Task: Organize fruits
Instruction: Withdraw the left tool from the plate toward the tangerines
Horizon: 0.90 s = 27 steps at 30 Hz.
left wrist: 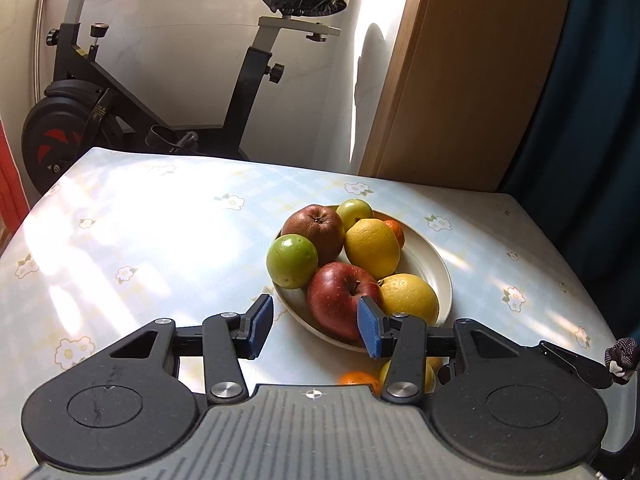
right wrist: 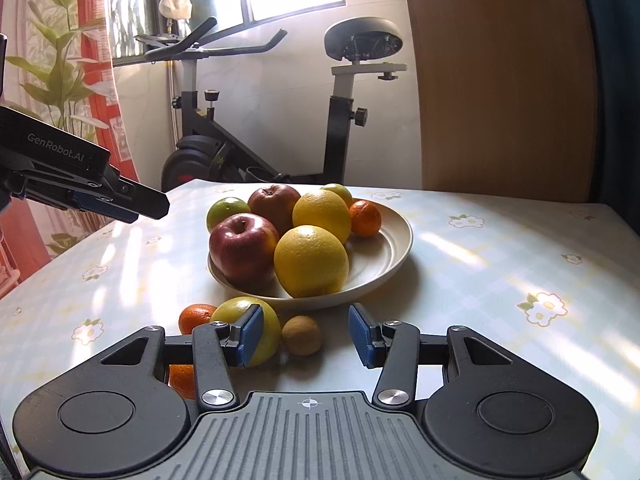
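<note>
A cream plate (left wrist: pixel 434 264) (right wrist: pixel 394 236) on the table holds two red apples (left wrist: pixel 340 304) (right wrist: pixel 242 250), green apples (left wrist: pixel 292 260), two yellow citrus fruits (right wrist: pixel 310 260) and a mandarin (right wrist: pixel 365 218). On the table in front of the plate lie a yellow-green fruit (right wrist: pixel 270 324), a small brown fruit (right wrist: pixel 302 335) and two mandarins (right wrist: pixel 196 316). My left gripper (left wrist: pixel 316 326) is open and empty, just above the plate's near edge. My right gripper (right wrist: pixel 306 334) is open and empty, with the small brown fruit between its fingers. The left gripper also shows at the left of the right wrist view (right wrist: pixel 120 200).
The table has a pale floral cloth (left wrist: pixel 140 232). An exercise bike (left wrist: pixel 120 92) stands behind the table's far edge. A wooden panel (left wrist: pixel 460 80) and a dark curtain are at the back right. A plant and red curtain (right wrist: pixel 60 60) are at the left.
</note>
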### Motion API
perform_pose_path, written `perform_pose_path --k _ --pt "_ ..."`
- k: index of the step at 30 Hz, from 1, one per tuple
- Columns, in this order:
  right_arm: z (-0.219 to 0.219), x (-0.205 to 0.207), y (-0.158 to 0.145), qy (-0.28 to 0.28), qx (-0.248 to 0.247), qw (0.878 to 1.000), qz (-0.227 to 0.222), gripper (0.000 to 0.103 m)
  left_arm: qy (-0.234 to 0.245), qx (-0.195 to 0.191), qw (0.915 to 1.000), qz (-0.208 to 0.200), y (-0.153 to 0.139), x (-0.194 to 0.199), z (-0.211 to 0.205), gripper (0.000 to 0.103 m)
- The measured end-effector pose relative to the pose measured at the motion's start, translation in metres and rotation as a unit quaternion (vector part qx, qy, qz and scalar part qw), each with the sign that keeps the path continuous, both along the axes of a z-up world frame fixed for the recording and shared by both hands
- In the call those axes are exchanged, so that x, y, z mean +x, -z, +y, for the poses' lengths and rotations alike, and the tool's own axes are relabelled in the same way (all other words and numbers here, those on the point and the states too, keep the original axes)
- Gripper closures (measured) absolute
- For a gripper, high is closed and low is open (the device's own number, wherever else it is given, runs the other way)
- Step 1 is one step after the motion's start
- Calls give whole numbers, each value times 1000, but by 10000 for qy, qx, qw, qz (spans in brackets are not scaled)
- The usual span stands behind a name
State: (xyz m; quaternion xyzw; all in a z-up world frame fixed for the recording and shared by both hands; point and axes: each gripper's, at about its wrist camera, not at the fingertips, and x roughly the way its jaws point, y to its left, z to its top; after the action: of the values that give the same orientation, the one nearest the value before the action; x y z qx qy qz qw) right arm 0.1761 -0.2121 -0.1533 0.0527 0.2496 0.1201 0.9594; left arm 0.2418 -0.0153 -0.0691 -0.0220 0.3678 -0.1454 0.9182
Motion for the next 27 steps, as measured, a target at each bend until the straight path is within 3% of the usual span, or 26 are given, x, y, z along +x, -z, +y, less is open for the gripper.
perform_pose_path --k 8,14,19,27 --pt "-4 0 7 96 27 9999 134 59 -183 -117 9994 259 19 -18 6 55" --pt "-12 0 13 127 224 9994 210 59 193 -130 9984 511 37 -31 -8 55" --pt "-24 -3 14 165 601 9978 207 59 470 -79 9975 519 45 -38 -18 55" --pt "-27 -4 15 59 785 9967 184 58 827 50 9949 576 59 -44 -30 55"
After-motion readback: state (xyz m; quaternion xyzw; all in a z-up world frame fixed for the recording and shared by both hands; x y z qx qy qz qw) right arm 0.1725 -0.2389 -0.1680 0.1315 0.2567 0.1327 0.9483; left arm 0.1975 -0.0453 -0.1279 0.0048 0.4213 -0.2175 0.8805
